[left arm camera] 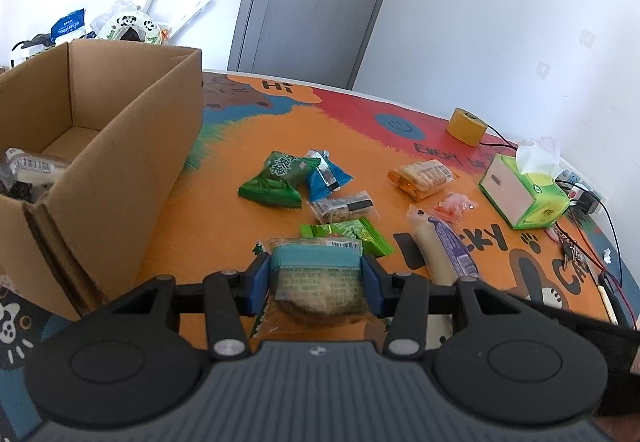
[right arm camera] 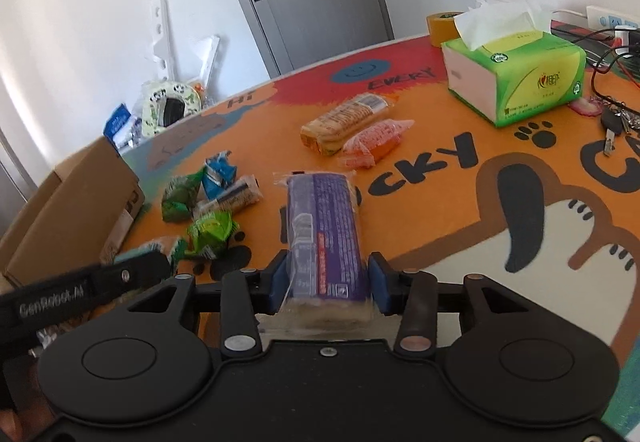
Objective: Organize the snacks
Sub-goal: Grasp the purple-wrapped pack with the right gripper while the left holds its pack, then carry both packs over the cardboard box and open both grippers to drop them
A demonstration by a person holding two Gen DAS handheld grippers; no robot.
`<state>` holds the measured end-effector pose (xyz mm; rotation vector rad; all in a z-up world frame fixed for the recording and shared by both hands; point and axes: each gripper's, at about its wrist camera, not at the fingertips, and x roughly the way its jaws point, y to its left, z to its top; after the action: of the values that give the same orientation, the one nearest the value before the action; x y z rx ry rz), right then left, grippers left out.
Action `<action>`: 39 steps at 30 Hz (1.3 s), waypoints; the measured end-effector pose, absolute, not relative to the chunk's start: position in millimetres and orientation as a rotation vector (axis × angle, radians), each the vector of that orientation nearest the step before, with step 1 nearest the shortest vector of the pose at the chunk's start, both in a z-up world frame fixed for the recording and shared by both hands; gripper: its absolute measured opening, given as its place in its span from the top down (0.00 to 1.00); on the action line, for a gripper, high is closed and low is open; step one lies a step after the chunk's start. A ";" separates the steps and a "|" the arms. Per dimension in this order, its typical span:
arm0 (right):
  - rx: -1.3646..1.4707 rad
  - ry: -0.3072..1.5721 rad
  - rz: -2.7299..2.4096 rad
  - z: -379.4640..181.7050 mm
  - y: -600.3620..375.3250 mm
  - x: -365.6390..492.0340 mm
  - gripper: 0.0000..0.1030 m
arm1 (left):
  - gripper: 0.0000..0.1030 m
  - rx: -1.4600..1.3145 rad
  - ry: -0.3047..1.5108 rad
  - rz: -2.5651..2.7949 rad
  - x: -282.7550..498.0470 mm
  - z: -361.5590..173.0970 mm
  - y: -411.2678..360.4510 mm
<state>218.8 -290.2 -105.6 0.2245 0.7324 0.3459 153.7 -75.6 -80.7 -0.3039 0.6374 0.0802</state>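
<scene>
Left wrist view: your left gripper (left arm camera: 315, 282) clamps a teal-banded pastry pack (left arm camera: 316, 274); the right gripper (right arm camera: 327, 282) pinches the purple pack (right arm camera: 324, 234). Swinging toward the cardboard box (left arm camera: 120, 170) at ten o'clock, slick film could slip free.

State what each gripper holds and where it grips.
Left gripper: teal-banded snack pack, clamped across its sides. Right gripper: purple snack pack, clamped at its near end.

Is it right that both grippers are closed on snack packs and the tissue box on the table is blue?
Not quite: the tissue box is green, as the right wrist view shows. The left gripper and right gripper each do hold a snack pack.
</scene>
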 end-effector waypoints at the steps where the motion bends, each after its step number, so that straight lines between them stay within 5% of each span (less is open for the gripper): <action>1: 0.237 0.724 0.351 -105.7 -290.1 220.6 0.57 | 0.54 -0.302 0.635 0.085 153.4 -79.6 -75.0; 13: 0.197 0.706 0.356 -110.2 -270.2 235.2 0.50 | 0.54 -0.303 0.642 0.105 161.2 -85.4 -68.5; 15: 0.195 0.700 0.356 -110.8 -269.7 236.6 0.63 | 0.54 -0.307 0.643 0.104 162.2 -85.4 -67.6; 20: 0.260 0.693 0.362 -112.2 -279.5 235.5 0.70 | 0.54 -0.317 0.637 0.100 161.3 -81.3 -65.6; 39: 0.296 0.566 0.412 -67.9 -269.8 212.3 0.71 | 0.54 -0.316 0.501 0.092 134.3 -31.0 -51.8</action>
<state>212.3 -269.8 -67.9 0.2963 0.5663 0.4124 134.3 -51.8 -31.0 -0.3161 0.5013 0.0915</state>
